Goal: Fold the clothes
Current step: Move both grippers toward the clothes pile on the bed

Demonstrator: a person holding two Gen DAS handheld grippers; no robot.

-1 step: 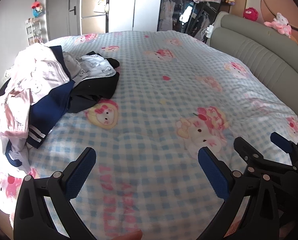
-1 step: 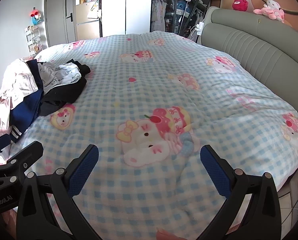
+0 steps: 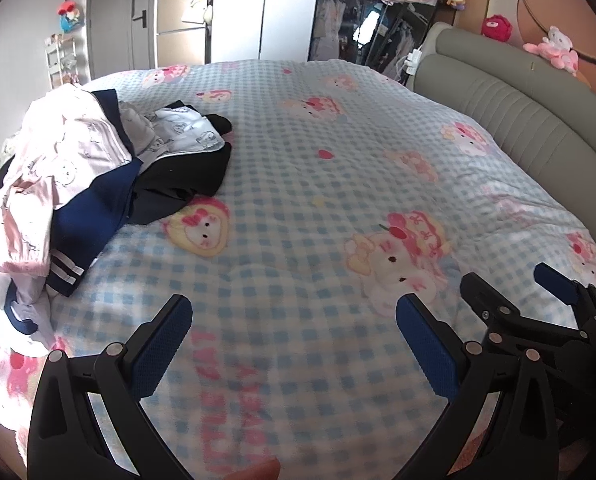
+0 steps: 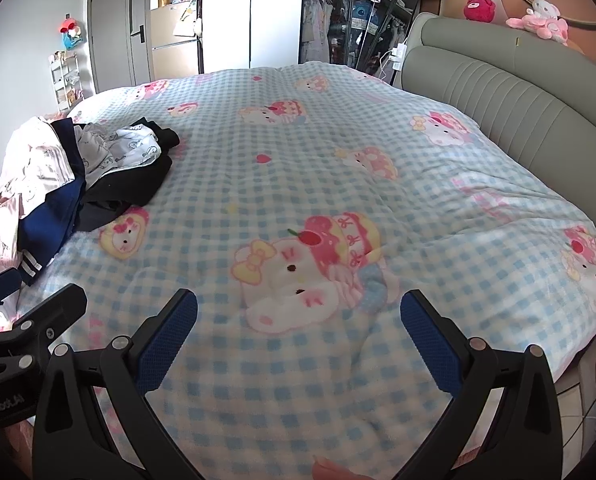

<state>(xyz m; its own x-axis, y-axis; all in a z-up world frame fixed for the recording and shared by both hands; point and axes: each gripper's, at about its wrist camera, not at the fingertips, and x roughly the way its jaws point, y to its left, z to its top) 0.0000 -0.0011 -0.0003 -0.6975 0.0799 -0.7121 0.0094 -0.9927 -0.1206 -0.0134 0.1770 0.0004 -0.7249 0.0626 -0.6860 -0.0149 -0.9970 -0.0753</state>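
Both tongs, the left gripper [image 3: 294, 344] and right gripper [image 4: 298, 336], hover wide apart and empty above the checked blanket [image 3: 317, 184]. To begin well, reach left to the heaped clothes [image 3: 82, 184] and lift only the top pink garment [image 3: 58, 160] by one edge.

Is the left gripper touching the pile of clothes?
Apart. In the left wrist view the open left gripper shows bare blanket between its left finger and the pile of clothes.
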